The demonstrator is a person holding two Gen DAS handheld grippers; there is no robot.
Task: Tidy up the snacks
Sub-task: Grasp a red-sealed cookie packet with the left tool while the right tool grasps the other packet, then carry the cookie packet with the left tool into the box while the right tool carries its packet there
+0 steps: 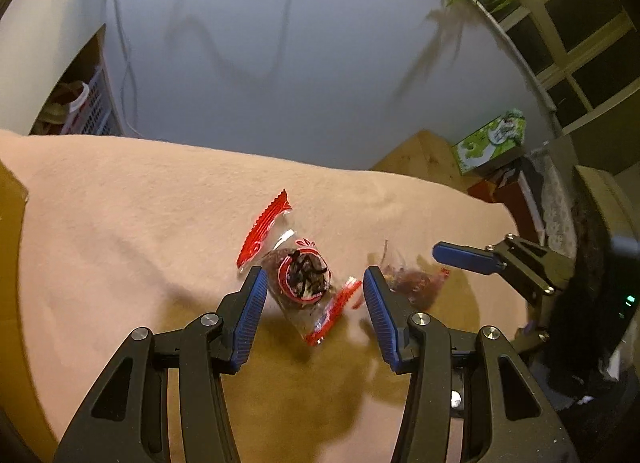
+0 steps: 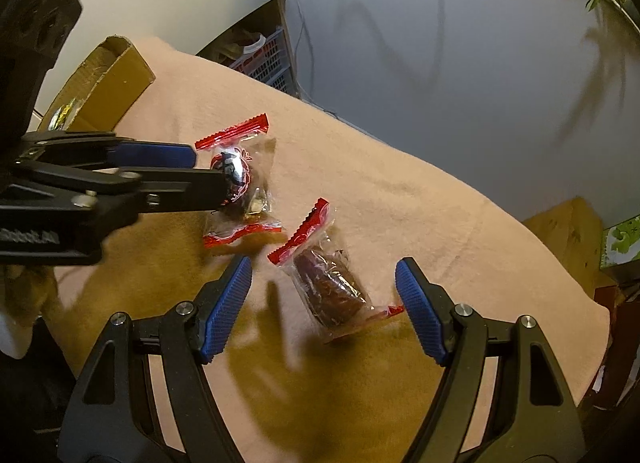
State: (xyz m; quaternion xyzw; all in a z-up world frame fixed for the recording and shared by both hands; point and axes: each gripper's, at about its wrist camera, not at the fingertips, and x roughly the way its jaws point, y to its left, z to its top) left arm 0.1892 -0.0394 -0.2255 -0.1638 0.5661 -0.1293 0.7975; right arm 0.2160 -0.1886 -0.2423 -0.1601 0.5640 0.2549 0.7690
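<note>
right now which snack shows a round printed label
The snack between the left gripper's fingers; the other snack, by the right gripper, is plain dark brown.

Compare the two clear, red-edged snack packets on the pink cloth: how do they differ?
The clear packet with the red-and-black round label lies between the left claw's open fingers; the clear packet with the plain dark-brown snack lies in front of the open right claw, unlabelled. Both have red crimped ends.

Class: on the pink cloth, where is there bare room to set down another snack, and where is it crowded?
Bare: the pink cloth between the cardboard box and the wall. Crowded: the middle, where the round snack, dark snack and both grippers sit.
</note>
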